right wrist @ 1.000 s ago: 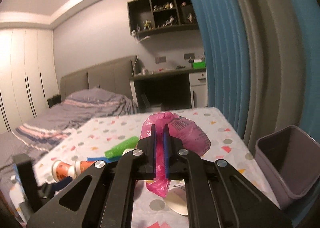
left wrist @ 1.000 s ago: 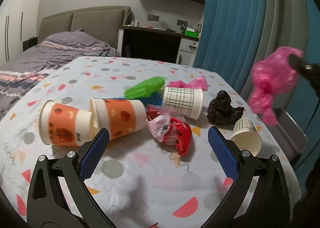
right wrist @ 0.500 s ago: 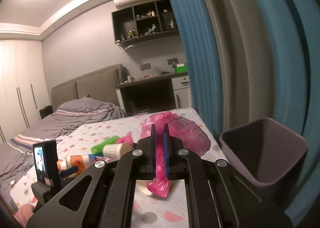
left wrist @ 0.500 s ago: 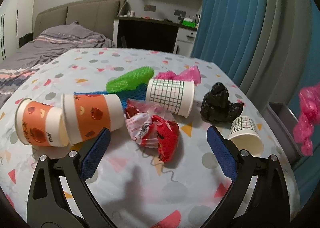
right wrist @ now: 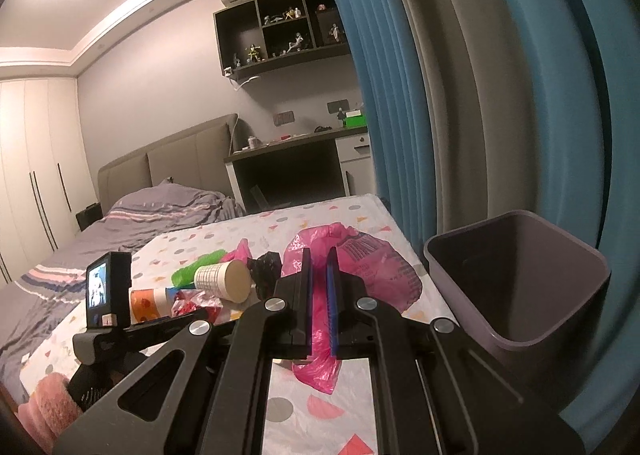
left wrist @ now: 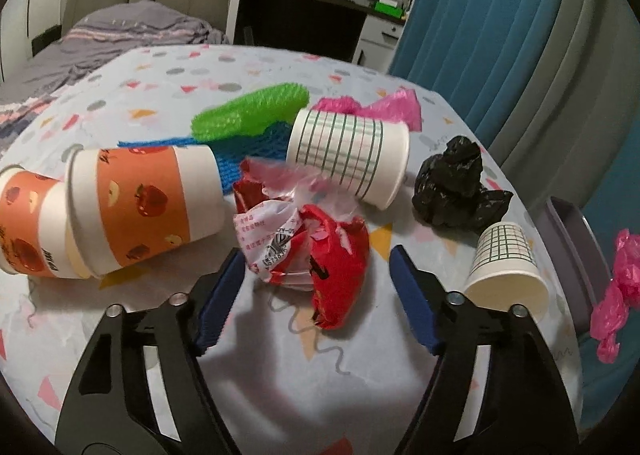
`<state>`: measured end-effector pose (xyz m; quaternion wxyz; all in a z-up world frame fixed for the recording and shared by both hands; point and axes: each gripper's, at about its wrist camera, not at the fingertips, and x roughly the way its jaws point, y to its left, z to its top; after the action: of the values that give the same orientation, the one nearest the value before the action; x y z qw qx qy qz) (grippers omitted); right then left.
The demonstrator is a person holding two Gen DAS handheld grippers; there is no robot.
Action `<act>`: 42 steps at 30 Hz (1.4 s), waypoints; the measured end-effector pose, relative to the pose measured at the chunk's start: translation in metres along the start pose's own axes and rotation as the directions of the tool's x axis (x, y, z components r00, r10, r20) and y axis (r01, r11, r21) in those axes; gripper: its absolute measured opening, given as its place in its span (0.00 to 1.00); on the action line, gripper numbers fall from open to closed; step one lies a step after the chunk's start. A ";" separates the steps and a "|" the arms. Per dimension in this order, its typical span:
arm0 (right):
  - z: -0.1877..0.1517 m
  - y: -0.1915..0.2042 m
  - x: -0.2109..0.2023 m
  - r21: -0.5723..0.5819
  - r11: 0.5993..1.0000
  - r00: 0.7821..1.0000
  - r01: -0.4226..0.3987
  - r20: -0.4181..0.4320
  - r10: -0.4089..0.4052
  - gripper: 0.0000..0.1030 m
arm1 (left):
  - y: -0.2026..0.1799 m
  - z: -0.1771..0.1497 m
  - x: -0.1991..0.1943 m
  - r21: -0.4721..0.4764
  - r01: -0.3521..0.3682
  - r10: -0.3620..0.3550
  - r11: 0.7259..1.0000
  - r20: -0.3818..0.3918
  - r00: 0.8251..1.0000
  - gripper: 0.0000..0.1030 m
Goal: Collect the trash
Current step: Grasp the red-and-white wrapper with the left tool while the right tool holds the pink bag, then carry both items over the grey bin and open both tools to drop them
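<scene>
My left gripper (left wrist: 318, 291) is open, its jaws either side of a crumpled red and white wrapper (left wrist: 304, 251) on the table. Around it lie two orange cups (left wrist: 140, 211), a large grid cup (left wrist: 348, 155), a small grid cup (left wrist: 506, 271), a black bag (left wrist: 460, 187), green and blue netting (left wrist: 248, 115) and a pink bag (left wrist: 384, 107). My right gripper (right wrist: 319, 291) is shut on a pink plastic bag (right wrist: 360, 271), held in the air left of the grey bin (right wrist: 520, 275). That bag also shows in the left wrist view (left wrist: 616, 291).
The table has a dotted cloth (left wrist: 320, 367). The grey bin (left wrist: 572, 247) stands off its right edge, by the blue and grey curtains (right wrist: 460, 95). A bed (right wrist: 120, 231) and a desk (right wrist: 296, 171) lie behind. The left gripper's camera unit (right wrist: 108, 287) is at my left.
My right gripper has carried the pink bag rightward and closer to the bin. My left gripper has moved forward and lower, and its jaws now flank the red wrapper.
</scene>
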<state>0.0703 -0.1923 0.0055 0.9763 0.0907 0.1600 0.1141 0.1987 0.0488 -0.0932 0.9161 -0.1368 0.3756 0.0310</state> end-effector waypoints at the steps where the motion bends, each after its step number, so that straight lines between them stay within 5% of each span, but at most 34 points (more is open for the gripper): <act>1: 0.000 0.001 0.000 -0.001 1.000 1.000 0.001 -0.002 -0.001 0.07 | 0.001 0.000 0.001 -0.006 0.005 -0.005 1.000 -0.006 1.000 0.60; 13: -0.002 0.004 0.000 -0.009 1.000 1.000 -0.004 -0.017 0.004 0.07 | -0.002 -0.009 -0.008 0.003 0.044 -0.044 0.999 0.002 0.999 0.49; 27: -0.003 0.003 -0.008 -0.019 1.000 1.000 -0.016 -0.022 0.016 0.07 | -0.018 -0.046 -0.073 0.085 0.120 -0.126 0.989 0.070 0.990 0.48; 42: 0.004 -0.011 -0.025 -0.007 1.000 1.000 -0.010 0.003 0.010 0.07 | -0.051 -0.047 -0.096 0.160 0.165 -0.184 0.973 0.113 0.976 0.48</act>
<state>0.0504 -0.2100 0.0144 0.9763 0.0882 0.1577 0.1194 0.1065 -0.0084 -0.0464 0.9450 -0.0978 0.3042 -0.0692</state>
